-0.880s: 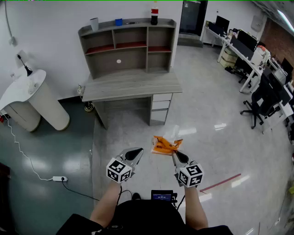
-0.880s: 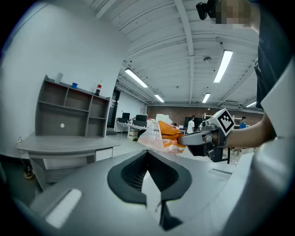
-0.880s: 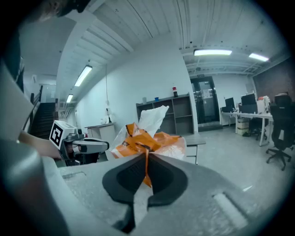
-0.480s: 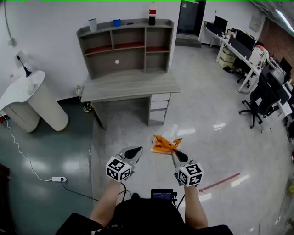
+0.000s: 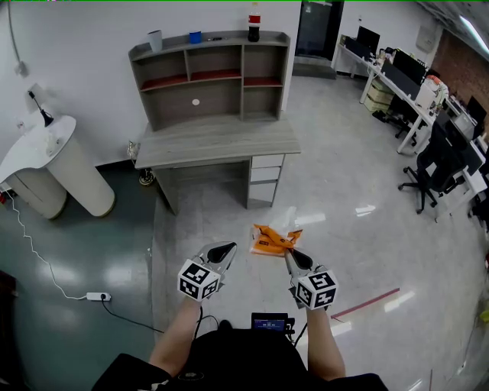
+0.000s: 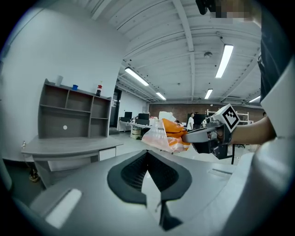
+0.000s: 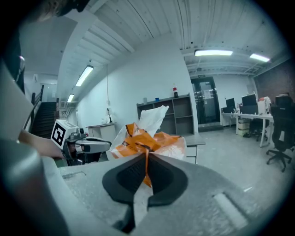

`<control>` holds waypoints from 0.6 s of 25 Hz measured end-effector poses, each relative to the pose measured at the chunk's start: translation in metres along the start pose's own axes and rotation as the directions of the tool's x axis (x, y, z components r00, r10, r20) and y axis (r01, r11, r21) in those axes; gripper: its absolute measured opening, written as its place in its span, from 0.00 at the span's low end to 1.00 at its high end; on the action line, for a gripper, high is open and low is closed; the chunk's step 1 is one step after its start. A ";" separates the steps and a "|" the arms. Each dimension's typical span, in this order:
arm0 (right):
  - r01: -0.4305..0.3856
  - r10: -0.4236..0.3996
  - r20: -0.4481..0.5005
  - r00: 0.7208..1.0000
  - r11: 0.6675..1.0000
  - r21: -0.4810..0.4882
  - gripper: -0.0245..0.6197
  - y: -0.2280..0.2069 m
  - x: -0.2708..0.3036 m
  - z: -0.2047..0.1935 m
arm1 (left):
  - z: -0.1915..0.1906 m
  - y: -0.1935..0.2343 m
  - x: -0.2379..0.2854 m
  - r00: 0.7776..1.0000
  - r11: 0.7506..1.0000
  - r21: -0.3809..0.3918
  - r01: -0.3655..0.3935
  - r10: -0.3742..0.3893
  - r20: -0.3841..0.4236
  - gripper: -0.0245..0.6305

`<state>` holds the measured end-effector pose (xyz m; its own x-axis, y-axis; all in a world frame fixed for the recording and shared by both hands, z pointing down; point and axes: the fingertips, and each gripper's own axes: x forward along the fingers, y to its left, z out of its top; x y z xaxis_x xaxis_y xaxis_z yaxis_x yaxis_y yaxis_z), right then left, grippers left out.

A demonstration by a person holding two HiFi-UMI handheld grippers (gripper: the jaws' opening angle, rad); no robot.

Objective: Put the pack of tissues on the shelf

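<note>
Hanging low in the centre of the head view, the pack of tissues [image 5: 274, 239] is an orange and clear plastic bundle held above the glossy floor [image 5: 359, 252], well short of the furniture. The right gripper [image 5: 290, 256] has its jaws clamped on the pack's near edge; in the right gripper view the dark pads press together on a fold of orange wrapper, and the rest of the pack of tissues [image 7: 148, 138] bulges up beyond the right gripper [image 7: 147, 157] tips. The left gripper [image 5: 226, 249] sits just left of it at a similar height, apart from the pack. In its own view the left gripper [image 6: 147, 154] shows its jaws closed together with nothing between them, and the pack [image 6: 165, 136] appears off to the upper right of them.

A grey desk [image 5: 216, 141] stands in the upper middle of the head view, carrying the shelf [image 5: 211, 75] with open compartments. A bottle [image 5: 254, 21] and a cup [image 5: 155, 40] stand on its top board. A power strip [image 5: 99, 297] lies on the floor at lower left.
</note>
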<state>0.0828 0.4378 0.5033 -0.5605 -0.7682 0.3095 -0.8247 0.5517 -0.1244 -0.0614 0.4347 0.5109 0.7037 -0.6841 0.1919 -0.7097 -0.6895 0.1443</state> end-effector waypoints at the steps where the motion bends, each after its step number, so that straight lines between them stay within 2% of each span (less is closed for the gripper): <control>1: -0.001 0.001 0.000 1.000 1.000 0.002 0.05 0.000 0.000 -0.001 | -0.001 0.000 0.000 1.000 1.000 0.003 -0.003 0.003 -0.005 0.04; 8: -0.010 0.010 -0.002 1.000 1.000 0.008 0.05 -0.005 -0.006 -0.005 | -0.004 -0.008 0.003 1.000 1.000 0.012 -0.010 0.010 -0.018 0.04; 15: -0.023 0.023 -0.002 1.000 1.000 0.014 0.05 -0.021 -0.019 -0.008 | -0.006 -0.026 0.014 1.000 1.000 -0.011 -0.005 0.005 -0.026 0.04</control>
<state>0.1115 0.4437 0.5074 -0.5789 -0.7550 0.3081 -0.8128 0.5643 -0.1443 -0.0332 0.4441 0.5155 0.6989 -0.6813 0.2178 -0.7139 -0.6831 0.1539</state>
